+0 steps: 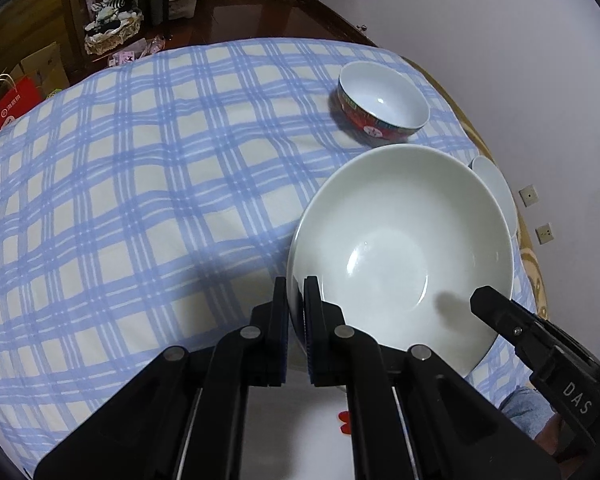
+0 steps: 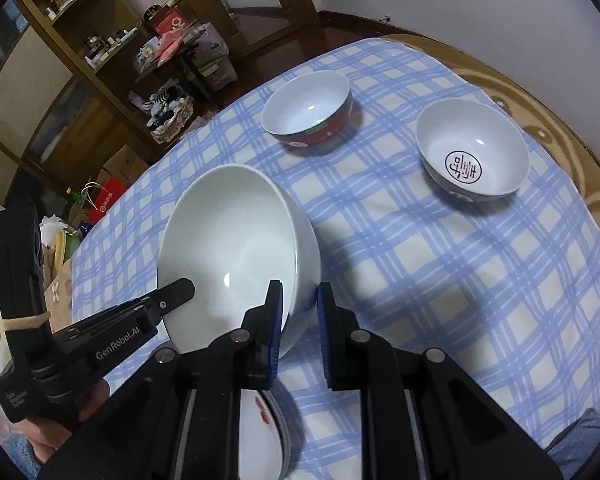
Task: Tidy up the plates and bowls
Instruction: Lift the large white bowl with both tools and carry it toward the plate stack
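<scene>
A large plain white bowl (image 1: 400, 256) is held tilted above the blue checked tablecloth (image 1: 140, 200). My left gripper (image 1: 296, 308) is shut on its near-left rim. My right gripper (image 2: 298, 312) straddles the opposite rim of the same bowl (image 2: 228, 248), with its jaws a little apart around the wall. A red-sided bowl (image 1: 382, 104) stands farther back, also in the right wrist view (image 2: 308, 108). A white bowl with a dark emblem inside (image 2: 472, 152) stands at the right. A white plate with red marks (image 2: 260, 432) lies under my right gripper.
The tablecloth (image 2: 460, 280) covers a round table near a white wall (image 1: 500, 40). Beyond the far edge are wooden shelves (image 2: 80, 60), a basket (image 1: 112, 32), boxes and a red bag (image 1: 12, 104) on the floor.
</scene>
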A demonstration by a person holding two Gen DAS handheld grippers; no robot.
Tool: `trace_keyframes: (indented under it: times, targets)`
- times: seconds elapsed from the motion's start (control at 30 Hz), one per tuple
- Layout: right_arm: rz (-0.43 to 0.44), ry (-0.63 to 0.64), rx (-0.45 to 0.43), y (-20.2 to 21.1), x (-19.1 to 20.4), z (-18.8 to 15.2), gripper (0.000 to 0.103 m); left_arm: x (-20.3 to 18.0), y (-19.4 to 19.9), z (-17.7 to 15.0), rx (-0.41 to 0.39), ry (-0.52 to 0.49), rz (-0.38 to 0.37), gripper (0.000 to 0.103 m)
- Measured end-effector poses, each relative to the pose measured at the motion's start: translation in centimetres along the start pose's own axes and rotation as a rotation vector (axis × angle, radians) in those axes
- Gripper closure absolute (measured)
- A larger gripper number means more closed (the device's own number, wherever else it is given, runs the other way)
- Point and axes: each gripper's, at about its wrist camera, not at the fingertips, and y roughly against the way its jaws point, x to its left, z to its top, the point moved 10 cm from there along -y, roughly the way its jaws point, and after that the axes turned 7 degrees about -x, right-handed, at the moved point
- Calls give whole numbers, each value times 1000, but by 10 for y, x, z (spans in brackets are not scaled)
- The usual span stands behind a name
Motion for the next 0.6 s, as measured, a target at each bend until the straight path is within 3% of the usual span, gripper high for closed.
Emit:
trace_keyframes:
  times: [0.27,0.6]
  targets:
    - [-59,52,95,-33,-11,-21,86,7,-30,-14,52,-15,28,96]
    - [-52,34,83,-39,-14,-16,86,8,-34,-12,37,-14,15,94]
